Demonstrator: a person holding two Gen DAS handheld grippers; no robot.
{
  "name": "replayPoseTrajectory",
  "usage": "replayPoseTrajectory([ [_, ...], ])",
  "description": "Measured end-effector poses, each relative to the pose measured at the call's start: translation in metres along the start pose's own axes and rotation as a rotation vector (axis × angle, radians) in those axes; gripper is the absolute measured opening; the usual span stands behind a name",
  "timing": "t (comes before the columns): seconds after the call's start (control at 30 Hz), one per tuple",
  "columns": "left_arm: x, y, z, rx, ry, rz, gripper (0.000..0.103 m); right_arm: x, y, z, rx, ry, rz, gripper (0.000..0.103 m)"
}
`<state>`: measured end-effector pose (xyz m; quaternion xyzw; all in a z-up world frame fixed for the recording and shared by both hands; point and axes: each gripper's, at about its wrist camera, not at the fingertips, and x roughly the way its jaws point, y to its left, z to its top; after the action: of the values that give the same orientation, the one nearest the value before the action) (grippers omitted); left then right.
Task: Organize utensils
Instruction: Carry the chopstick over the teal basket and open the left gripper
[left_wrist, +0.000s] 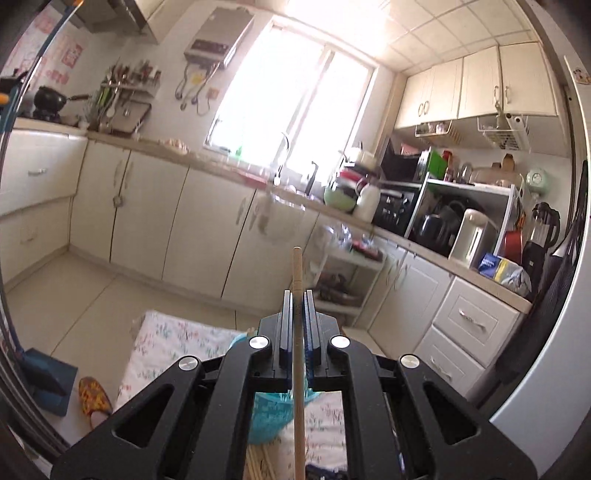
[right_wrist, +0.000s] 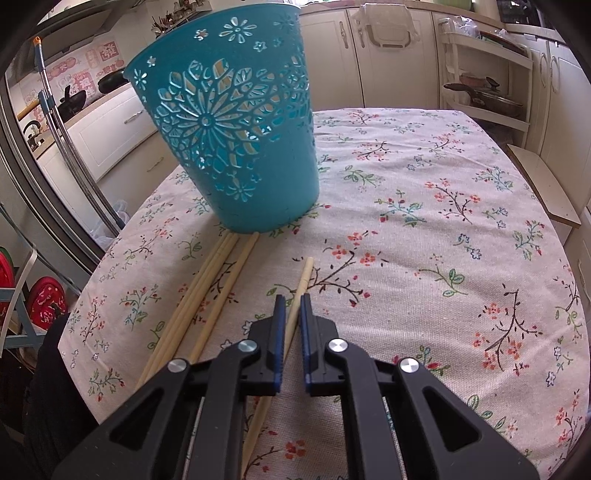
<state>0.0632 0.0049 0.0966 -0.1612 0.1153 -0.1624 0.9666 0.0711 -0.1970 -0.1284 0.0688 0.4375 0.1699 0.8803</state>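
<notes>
Wooden chopstick (left_wrist: 297, 273) clamped in left gripper (left_wrist: 297, 295) — right gripper (right_wrist: 291, 297) narrowly straddles another chopstick (right_wrist: 305, 273), bare cloth (right_wrist: 424, 221) rightward.

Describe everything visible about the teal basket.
The teal basket looks like plastic: a round tapered tub, wider at its rim than its base, its wall pierced with flower and leaf cut-outs. It stands upright on the floral tablecloth, near the table's far left corner. Three loose chopsticks lie with their far tips at its base; contact is unclear. Neither gripper touches it.
</notes>
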Motion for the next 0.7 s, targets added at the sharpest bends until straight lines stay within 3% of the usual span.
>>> replayPoseTrajectory([
  [0.4, 0.06, -0.02, 0.03, 0.058, -0.198, 0.102, 0.005, 0.0, -0.001, 0.0, 0.001, -0.001, 0.006, 0.007],
  [0.7, 0.115, -0.009, 0.018, 0.081, -0.207, 0.171, 0.005, 0.0, -0.001, 0.001, 0.001, -0.001, 0.006, 0.007],
])
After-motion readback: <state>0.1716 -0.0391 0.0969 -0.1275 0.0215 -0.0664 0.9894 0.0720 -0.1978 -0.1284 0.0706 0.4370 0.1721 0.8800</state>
